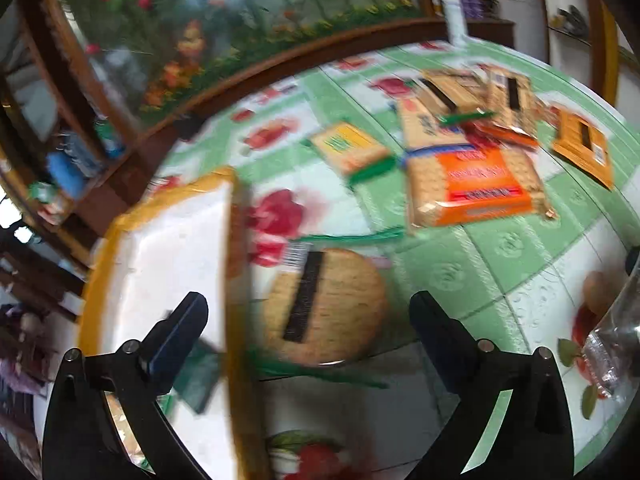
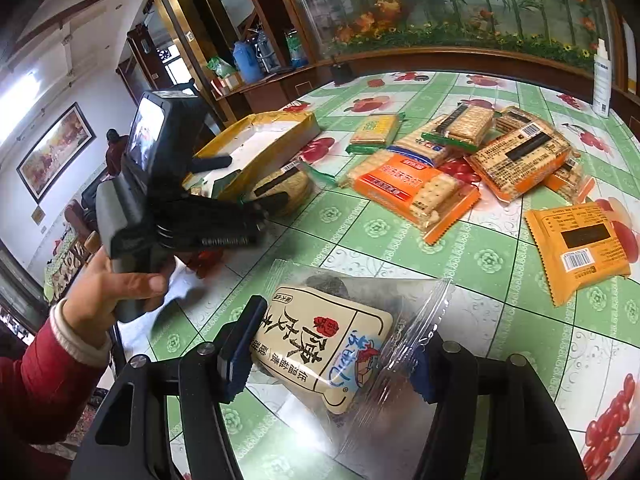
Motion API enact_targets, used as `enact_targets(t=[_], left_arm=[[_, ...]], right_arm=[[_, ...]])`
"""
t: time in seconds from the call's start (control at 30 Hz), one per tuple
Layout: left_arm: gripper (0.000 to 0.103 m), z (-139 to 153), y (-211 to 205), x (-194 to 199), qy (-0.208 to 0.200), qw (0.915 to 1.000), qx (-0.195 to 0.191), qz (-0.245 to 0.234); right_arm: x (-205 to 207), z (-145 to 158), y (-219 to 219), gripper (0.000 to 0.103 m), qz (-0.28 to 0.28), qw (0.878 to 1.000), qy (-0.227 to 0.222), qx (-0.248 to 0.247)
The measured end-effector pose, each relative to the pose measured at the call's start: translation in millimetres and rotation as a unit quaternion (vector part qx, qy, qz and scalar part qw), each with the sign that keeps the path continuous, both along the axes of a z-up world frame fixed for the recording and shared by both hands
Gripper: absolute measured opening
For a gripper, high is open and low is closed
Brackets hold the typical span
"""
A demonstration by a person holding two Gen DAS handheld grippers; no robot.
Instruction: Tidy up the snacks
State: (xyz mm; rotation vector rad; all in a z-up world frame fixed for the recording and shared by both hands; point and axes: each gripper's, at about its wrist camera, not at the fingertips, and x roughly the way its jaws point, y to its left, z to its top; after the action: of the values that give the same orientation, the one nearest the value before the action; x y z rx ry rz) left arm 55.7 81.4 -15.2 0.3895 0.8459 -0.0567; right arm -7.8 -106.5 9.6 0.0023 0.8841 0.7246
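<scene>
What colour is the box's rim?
Yellow-orange rim on the box, white inside; right wrist view is sharpest.

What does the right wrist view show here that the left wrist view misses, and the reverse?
Only the right wrist view shows the right gripper shut on a clear-wrapped cream snack pack, plus the hand holding the left gripper. Only the left wrist view shows the left gripper's open fingers up close, straddling the box wall. Both show the yellow-edged box, round cracker pack and orange cracker pack.
</scene>
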Motion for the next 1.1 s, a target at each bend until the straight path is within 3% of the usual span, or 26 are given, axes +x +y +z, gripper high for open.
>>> enact_targets(t=[0.03, 0.1, 0.2, 0.27, 0.3, 0.33, 0.43, 0.5, 0.63, 0.8, 0.97, 1.03, 1.1], left_arm=[[0.103, -5, -1, 5, 0.017, 0.9998, -0.001, -0.001], [0.103, -8, -9, 6, 0.013, 0.9997, 0.007, -0.017], [0.103, -11, -4, 13, 0.051, 0.9962, -0.064, -0.029], [0.103, -12, -3, 14, 0.045, 0.9970, -0.060, -0.020], [0.103, -10, -7, 13, 0.027, 0.9991, -0.031, -0.010], [0.103, -9, -13, 9, 0.001, 0.9997, 0.024, 0.003], [0.103, -8, -37, -1, -0.049, 0.9896, 0.135, -0.001], [0.103, -9, -45, -2, -0.049, 0.9876, 0.148, -0.017], [0.103, -6, -32, 12, -0.020, 0.9973, 0.070, 0.000], [0.103, -8, -8, 28, 0.026, 0.9992, -0.026, 0.013], [0.103, -9, 7, 37, 0.033, 0.9973, -0.036, 0.055], [0.103, -9, 7, 39, 0.048, 0.9965, -0.038, 0.058], [0.102, -11, 4, 39, 0.071, 0.9943, -0.067, 0.042]], right_arm=[[0, 0, 0, 0.064, 0.001, 1.000, 0.001, 0.001], [1, -1, 0, 0.064, -0.001, 1.000, 0.003, 0.005], [2, -1, -3, 0.064, -0.004, 1.000, 0.004, 0.010], [3, -2, -5, 0.064, -0.007, 1.000, 0.006, 0.011], [3, -3, -7, 0.064, -0.009, 1.000, 0.007, 0.013], [3, -3, -9, 0.065, -0.011, 1.000, 0.008, 0.016], [5, -4, -14, 0.065, -0.018, 1.000, 0.010, 0.019], [8, -5, -18, 0.065, -0.022, 0.999, 0.014, 0.026], [11, -6, -22, 0.065, -0.028, 0.999, 0.019, 0.032], [8, -1, -22, 0.065, -0.027, 0.999, 0.015, 0.030], [11, 1, -19, 0.065, -0.027, 0.999, 0.017, 0.030], [11, 2, -17, 0.065, -0.027, 0.999, 0.016, 0.029], [11, 2, -16, 0.065, -0.027, 0.999, 0.016, 0.031]])
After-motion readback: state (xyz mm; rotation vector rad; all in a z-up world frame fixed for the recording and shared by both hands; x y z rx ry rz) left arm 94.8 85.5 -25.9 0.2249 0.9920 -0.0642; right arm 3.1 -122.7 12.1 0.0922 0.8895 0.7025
